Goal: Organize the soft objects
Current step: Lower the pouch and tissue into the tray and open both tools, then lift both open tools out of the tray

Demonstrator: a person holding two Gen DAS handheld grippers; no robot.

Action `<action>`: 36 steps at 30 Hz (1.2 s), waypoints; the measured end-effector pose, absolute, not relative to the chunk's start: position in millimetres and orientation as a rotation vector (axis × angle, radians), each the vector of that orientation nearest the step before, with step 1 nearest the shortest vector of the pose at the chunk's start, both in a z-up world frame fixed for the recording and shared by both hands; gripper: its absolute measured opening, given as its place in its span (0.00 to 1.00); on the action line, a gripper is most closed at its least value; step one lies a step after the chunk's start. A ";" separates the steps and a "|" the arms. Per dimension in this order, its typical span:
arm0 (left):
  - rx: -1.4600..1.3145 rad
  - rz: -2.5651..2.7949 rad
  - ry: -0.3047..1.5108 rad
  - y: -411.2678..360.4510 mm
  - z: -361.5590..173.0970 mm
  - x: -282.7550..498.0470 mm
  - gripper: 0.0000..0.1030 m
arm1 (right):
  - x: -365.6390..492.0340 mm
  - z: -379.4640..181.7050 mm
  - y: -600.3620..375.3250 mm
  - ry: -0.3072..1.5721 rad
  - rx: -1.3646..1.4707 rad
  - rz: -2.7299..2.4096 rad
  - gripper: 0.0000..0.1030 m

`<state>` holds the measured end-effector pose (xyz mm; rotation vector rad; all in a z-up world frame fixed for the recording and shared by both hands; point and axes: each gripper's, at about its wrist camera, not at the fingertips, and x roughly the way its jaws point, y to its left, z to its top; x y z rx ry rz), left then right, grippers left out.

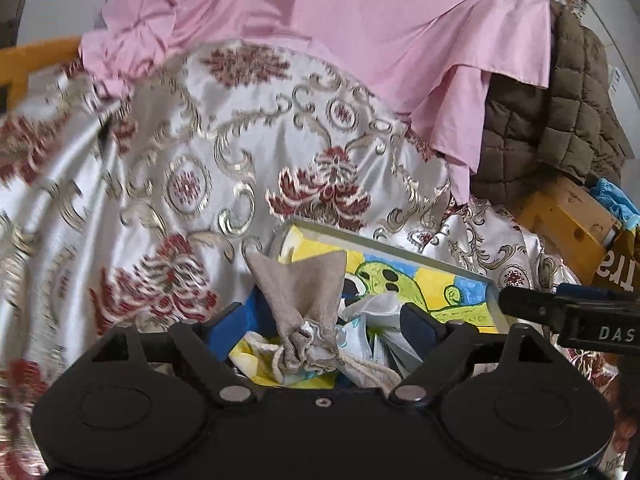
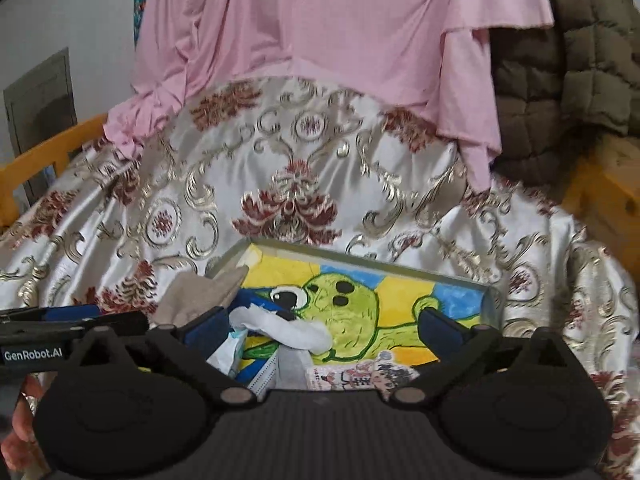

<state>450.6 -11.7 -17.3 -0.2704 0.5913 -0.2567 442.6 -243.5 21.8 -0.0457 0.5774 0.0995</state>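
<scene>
A shallow box [image 1: 384, 242] with a green cartoon figure painted inside lies on the satin cover. A beige drawstring pouch [image 1: 304, 292] stands up in its left end, over a yellow printed cloth [image 1: 256, 360], beside crumpled white cloth [image 1: 376, 306]. My left gripper [image 1: 330, 318] is open, its blue pads either side of the pouch without pressing it. My right gripper [image 2: 324, 326] is open wide over the box [image 2: 360, 260], above the white cloth [image 2: 296, 330] and face masks [image 2: 264, 376]. The beige pouch [image 2: 200, 292] sits to its left. Each gripper shows at the other view's edge.
A white satin cover [image 2: 200, 184] with red and gold flowers drapes the seat. A pink cloth [image 2: 340, 40] hangs over the back, a brown quilted jacket [image 2: 572, 72] at the right. Wooden frame rails [image 2: 48, 148] run along both sides. A small printed packet [image 2: 360, 376] lies in the box.
</scene>
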 end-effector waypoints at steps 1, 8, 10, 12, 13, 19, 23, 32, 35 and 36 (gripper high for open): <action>-0.259 -0.251 0.578 -11.3 -11.4 443.7 0.87 | 434.9 26.2 -243.6 0.561 -0.053 0.101 1.00; -0.274 -0.222 0.482 -10.2 27.6 391.6 0.98 | 382.4 54.1 -242.4 0.465 -0.118 0.097 1.00; -0.271 -0.207 0.449 -11.1 38.2 371.7 0.99 | 364.8 63.1 -241.9 0.436 -0.131 0.099 1.00; -0.255 -0.212 0.431 -12.4 46.9 354.8 0.99 | 348.9 70.7 -240.7 0.417 -0.139 0.106 1.00; -0.245 -0.214 0.421 -12.5 51.1 345.2 0.99 | 340.2 74.7 -240.1 0.408 -0.142 0.113 1.00; -0.179 -0.201 0.351 -9.4 69.7 287.6 0.99 | 287.1 95.3 -234.4 0.357 -0.158 0.137 1.00; -0.158 -0.208 0.325 -5.5 78.6 248.2 0.99 | 253.4 102.0 -227.2 0.323 -0.170 0.148 1.00; -0.141 -0.199 0.316 18.3 70.5 176.0 0.99 | 179.8 101.1 -192.4 0.223 -0.277 0.198 1.00; -0.134 -0.186 0.328 23.9 66.4 162.8 0.99 | 164.3 103.5 -182.7 0.208 -0.277 0.215 1.00; -0.130 -0.182 0.326 25.4 66.3 158.3 0.99 | 160.3 104.3 -180.1 0.206 -0.278 0.220 1.00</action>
